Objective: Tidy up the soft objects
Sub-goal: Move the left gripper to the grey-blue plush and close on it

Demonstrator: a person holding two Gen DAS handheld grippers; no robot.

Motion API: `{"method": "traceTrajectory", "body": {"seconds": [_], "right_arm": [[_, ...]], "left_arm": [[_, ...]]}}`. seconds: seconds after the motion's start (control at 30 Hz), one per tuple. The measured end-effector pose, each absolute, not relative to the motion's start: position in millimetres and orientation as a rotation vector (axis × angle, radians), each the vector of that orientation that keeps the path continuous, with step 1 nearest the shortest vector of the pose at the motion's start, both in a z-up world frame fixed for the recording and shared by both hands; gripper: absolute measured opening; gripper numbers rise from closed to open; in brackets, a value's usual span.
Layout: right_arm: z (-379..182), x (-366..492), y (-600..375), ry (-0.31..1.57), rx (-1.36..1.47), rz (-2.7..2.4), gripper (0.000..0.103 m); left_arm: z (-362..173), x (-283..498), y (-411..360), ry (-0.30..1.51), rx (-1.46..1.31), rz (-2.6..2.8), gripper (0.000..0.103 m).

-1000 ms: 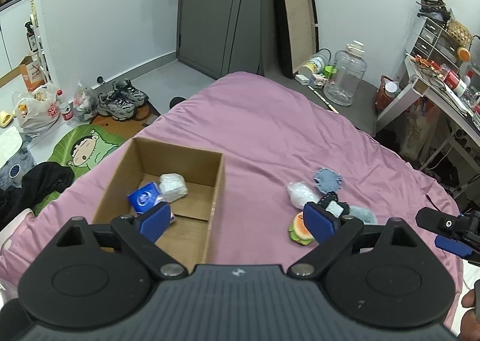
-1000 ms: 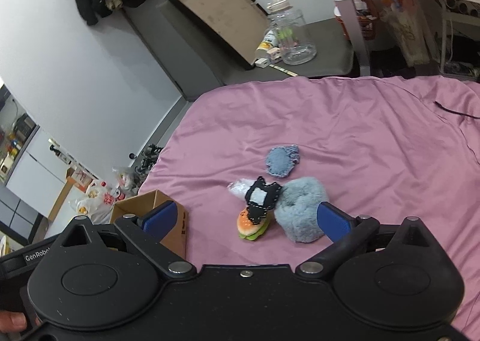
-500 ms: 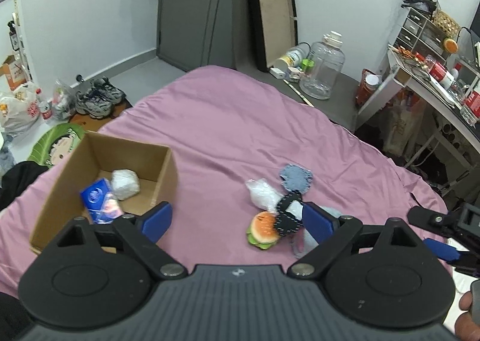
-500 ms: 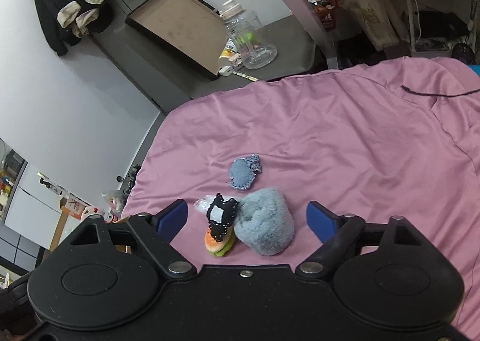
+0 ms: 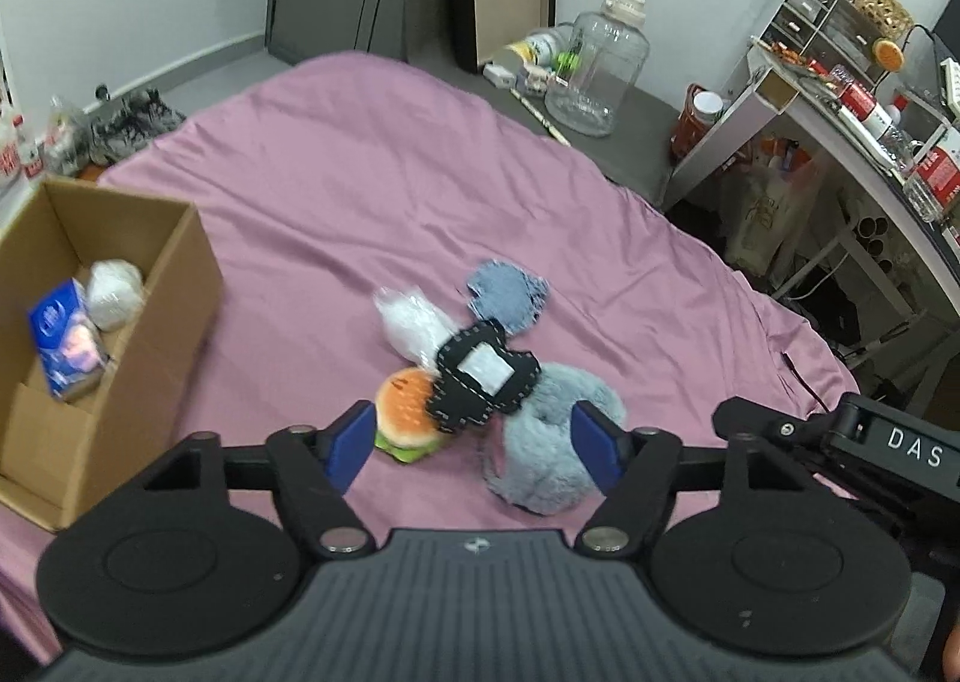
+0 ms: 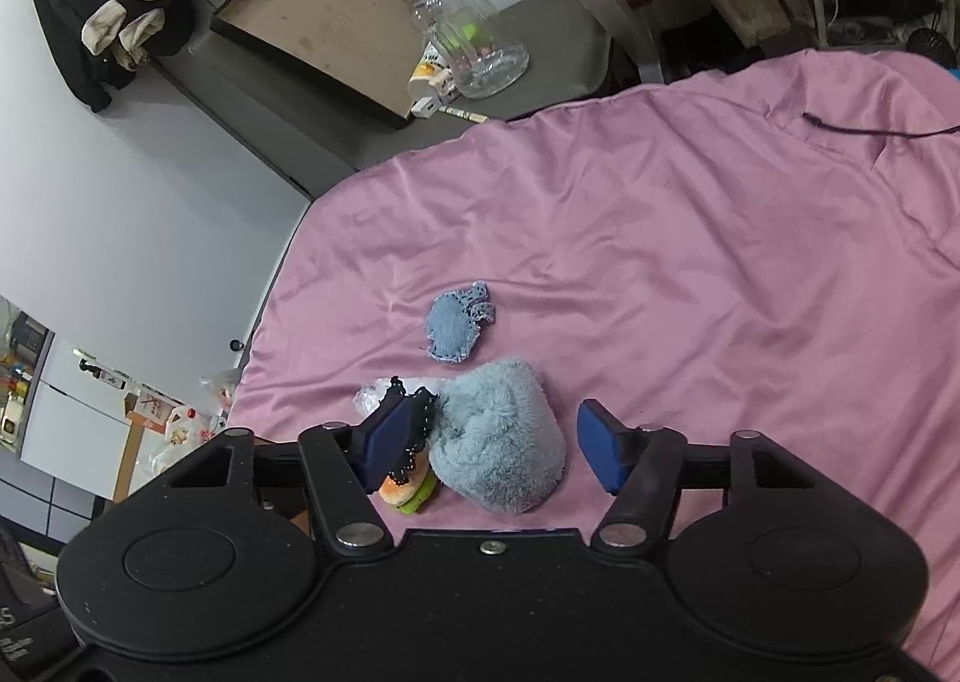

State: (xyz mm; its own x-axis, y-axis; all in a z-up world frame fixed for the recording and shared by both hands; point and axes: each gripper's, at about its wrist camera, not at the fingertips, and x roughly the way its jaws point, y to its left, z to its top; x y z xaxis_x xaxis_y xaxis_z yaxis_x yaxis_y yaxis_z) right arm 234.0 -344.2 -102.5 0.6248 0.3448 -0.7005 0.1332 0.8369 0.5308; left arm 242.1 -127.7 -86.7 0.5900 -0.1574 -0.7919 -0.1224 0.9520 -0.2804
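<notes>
Fluffy grey-blue plush pouch (image 6: pixel 501 445): we judge it light and squashy; take its bulging middle. It lies on the pink bedsheet (image 6: pixel 690 262), touching the burger-shaped plush toy (image 5: pixel 407 418).
Right gripper (image 6: pixel 501 445): closing, pouch between the jaws, pads not pressing.
Left gripper (image 5: pixel 474 439): closing over burger and black felt patch (image 5: pixel 477 376), gripping nothing.
Hidden: we cannot see the pouch's underside.
Open cardboard box (image 5: pixel 180 262): far-left edge cropped.

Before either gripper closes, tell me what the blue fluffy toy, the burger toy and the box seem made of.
Blue fluffy toy: long-pile plush, apparently; matte, shaggy fibres.
Burger toy: probably soft short-pile fabric or foam; smooth, matte printed bun, green edge.
Box: plain brown corrugated cardboard, going by its raw folded flaps.
</notes>
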Motion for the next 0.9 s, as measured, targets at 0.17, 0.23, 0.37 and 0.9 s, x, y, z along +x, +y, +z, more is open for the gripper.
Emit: {"method": "traceTrajectory", "body": {"seconds": [0.17,0.23,0.37,0.9], "right_arm": [[-115,244,-349,0.928,0.617,0.136,0.055],[-120,249,-350,0.940,0.623,0.142,0.053],[-131,259,-350,0.965,0.641,0.152,0.049],[-166,288,-344,1.045,0.667,0.197,0.038]], "left_arm": [[-105,251,-137,0.977,-0.380,-0.005,0.062],[-112,254,-141,0.989,-0.393,0.005,0.059],[-124,261,-147,1.005,-0.420,0.025,0.058],[-158,269,-154,0.999,-0.591,0.140,0.044]]}}
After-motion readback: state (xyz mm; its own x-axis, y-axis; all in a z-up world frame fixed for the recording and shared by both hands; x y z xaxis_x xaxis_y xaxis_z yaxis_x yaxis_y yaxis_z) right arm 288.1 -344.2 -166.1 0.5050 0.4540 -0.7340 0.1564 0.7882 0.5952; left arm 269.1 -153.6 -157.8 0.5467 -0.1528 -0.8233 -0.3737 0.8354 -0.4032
